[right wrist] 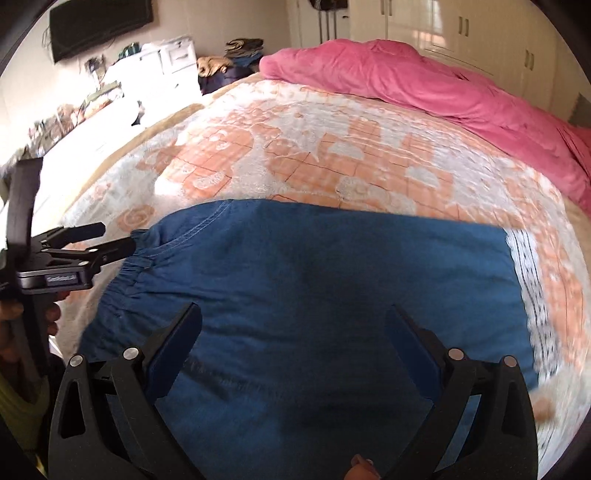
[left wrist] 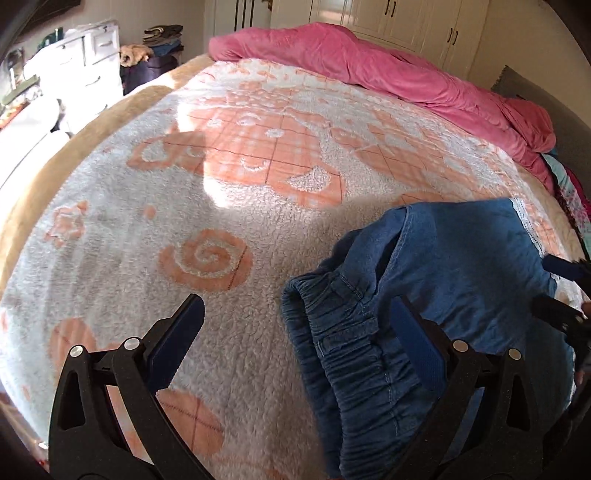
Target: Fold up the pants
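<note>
Blue denim pants (right wrist: 314, 273) with an elastic waistband (left wrist: 332, 332) lie folded on the bed blanket. A white patterned lace cuff (right wrist: 524, 273) shows at their right end. My left gripper (left wrist: 299, 314) is open over the waistband end, with its right finger (left wrist: 413, 332) above the denim and its left finger over the blanket. It also shows in the right wrist view (right wrist: 110, 238) at the waistband's left edge. My right gripper (right wrist: 295, 325) is open and empty above the middle of the pants.
A fleece blanket (left wrist: 221, 206) with orange patterns covers the bed. A pink duvet (left wrist: 369, 62) is bunched along the far side. White drawers (left wrist: 81, 55) and piled clothes (left wrist: 162, 37) stand at the left; wardrobes (right wrist: 480, 33) line the back.
</note>
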A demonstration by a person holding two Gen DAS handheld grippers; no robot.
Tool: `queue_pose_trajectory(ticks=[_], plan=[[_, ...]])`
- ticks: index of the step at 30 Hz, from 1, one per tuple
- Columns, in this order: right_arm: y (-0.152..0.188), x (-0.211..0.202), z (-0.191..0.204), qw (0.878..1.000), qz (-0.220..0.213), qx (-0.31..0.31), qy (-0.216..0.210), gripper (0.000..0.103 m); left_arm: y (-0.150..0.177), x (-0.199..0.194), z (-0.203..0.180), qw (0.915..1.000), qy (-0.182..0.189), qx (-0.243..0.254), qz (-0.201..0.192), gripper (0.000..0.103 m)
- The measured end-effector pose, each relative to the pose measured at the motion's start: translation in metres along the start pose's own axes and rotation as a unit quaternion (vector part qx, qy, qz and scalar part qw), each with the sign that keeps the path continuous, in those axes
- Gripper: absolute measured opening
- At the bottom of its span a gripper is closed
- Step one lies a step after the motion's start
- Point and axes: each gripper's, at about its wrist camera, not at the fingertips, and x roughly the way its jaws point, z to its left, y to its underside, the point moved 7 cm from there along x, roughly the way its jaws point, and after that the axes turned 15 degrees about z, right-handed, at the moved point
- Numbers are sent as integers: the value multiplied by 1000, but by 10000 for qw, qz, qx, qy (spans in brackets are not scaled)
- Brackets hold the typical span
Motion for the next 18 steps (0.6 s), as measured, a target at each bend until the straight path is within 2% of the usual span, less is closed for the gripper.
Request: queue_pose_trajectory(ticks=[3, 6, 8, 9, 13, 14, 15, 18], plan=[[-22, 17, -2, 9997, 148, -189, -56, 99, -7, 6, -1, 9998, 180, 72, -37, 94], [-43, 31, -5, 9992, 215, -336, 29, 99, -13, 18, -5, 9990, 397, 198, 105, 94], [-55, 40, -6, 9986, 281, -440, 22, 99, -16, 23, -9, 9987, 423, 260, 125, 94], [-60, 43, -6, 9981, 290, -542, 45, 99, -17, 25, -11, 9984, 460, 308, 142, 90], [-79, 59, -2, 9937, 337, -1001, 371, 99, -18, 40, -13, 9978, 388, 434, 322, 53], [-82, 63, -1, 9917, 361, -1147, 451, 99, -18, 40, -14, 9976, 414, 462, 311, 49], [-84, 67, -1, 9897, 406, -1268, 529, 99, -18, 39, -16, 9971, 485, 500, 294, 35], [-86, 75, 2, 9836, 505, -1566, 743, 99, -19, 27, -20, 9968, 505, 617, 98, 29]])
